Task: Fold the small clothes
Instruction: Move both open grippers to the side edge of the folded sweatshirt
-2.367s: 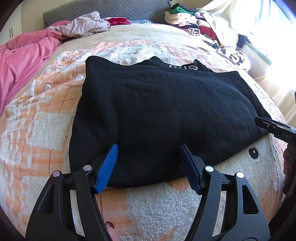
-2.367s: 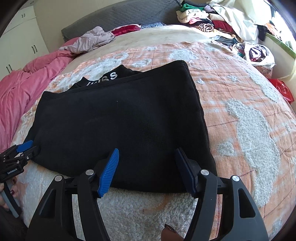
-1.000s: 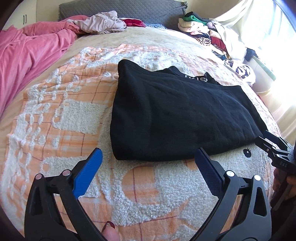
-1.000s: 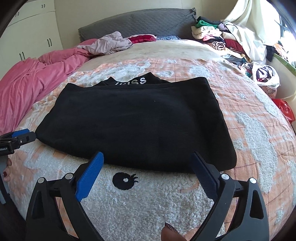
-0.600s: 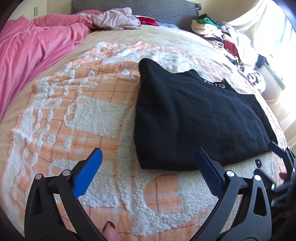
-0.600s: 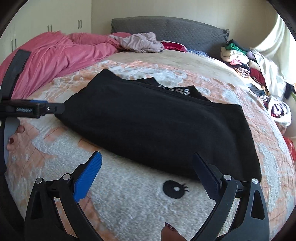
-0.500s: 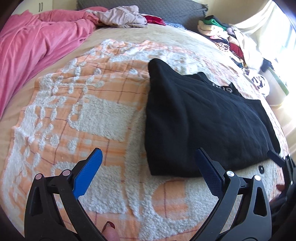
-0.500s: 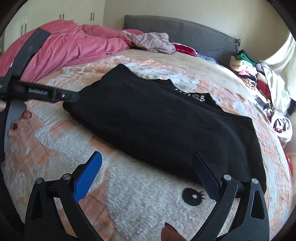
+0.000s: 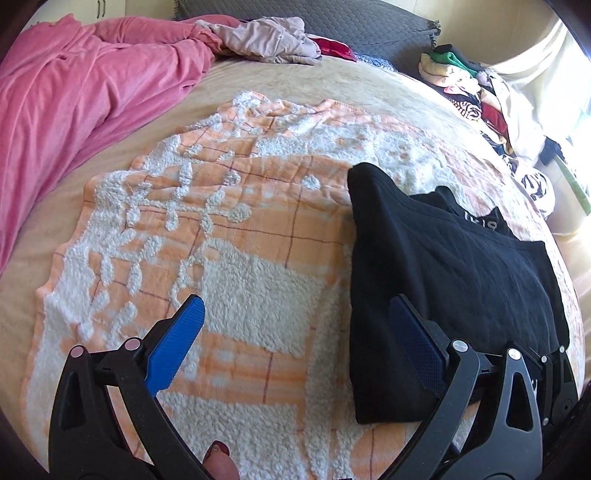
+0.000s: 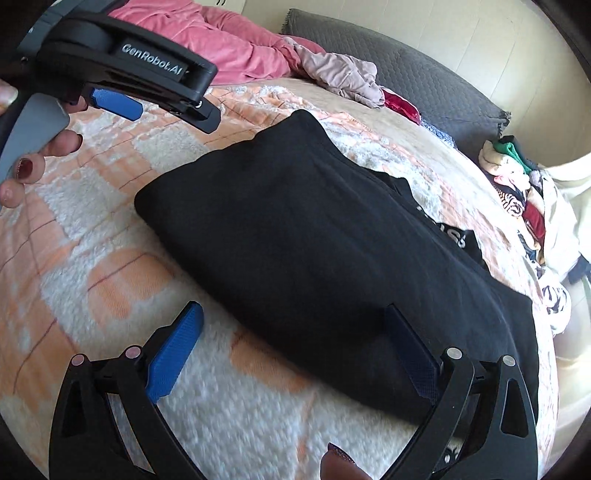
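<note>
A folded black garment [image 9: 447, 280] with white lettering near its far edge lies flat on the orange and white blanket [image 9: 229, 236]. My left gripper [image 9: 295, 328] is open over the blanket by the garment's left edge, its right finger overlapping the cloth corner. In the right wrist view the black garment [image 10: 321, 251] fills the middle, and my right gripper [image 10: 291, 343] is open at its near edge, holding nothing. The left gripper [image 10: 122, 74] also shows at the upper left there, held by a hand [image 10: 29, 162].
A pink duvet [image 9: 74, 81] is heaped along the left side. A mauve cloth [image 9: 269, 37] and a red one lie by the grey headboard [image 9: 332, 18]. A pile of mixed clothes [image 9: 472, 96] sits at the far right. Pale curtain and bright window beyond.
Both grippers, open throughout, have swung leftwards, the left one off the garment's front edge to beside its left edge. The garment has not moved.
</note>
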Demonstrator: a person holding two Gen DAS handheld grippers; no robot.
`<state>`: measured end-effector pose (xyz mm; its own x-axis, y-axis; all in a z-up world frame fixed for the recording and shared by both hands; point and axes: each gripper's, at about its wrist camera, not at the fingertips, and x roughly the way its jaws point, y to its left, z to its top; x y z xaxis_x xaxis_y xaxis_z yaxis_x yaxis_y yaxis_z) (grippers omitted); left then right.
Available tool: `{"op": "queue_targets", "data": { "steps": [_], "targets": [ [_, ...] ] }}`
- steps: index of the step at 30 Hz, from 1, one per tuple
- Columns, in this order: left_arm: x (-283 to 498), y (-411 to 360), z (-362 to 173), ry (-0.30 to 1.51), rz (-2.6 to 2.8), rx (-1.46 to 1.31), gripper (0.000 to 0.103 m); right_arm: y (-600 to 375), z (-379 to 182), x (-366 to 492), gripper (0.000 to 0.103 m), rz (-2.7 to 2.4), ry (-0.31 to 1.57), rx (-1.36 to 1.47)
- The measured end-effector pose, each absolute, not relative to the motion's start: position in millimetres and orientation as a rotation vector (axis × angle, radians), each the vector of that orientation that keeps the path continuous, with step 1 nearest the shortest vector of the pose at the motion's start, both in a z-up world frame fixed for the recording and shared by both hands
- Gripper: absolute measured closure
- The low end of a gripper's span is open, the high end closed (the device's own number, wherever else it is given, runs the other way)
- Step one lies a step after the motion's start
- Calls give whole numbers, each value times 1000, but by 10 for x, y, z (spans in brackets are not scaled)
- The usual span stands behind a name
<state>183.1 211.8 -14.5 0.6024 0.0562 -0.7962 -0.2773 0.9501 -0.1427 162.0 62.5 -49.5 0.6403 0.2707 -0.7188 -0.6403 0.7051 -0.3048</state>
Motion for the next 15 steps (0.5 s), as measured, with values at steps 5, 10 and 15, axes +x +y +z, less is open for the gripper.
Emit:
{"op": "queue_targets", "data": {
  "steps": [5, 10, 15],
  "targets": [
    [1922, 2228, -176, 909, 204, -303, 10, 824, -533, 1737, 6, 536, 675, -625],
    [2031, 2226, -192, 906, 194, -306, 10, 960, -539, 1851, 8, 522, 647, -640],
    [2102, 2213, -236, 915, 175, -313, 10, 889, -480, 1874, 45, 524, 611, -605]
  ]
}}
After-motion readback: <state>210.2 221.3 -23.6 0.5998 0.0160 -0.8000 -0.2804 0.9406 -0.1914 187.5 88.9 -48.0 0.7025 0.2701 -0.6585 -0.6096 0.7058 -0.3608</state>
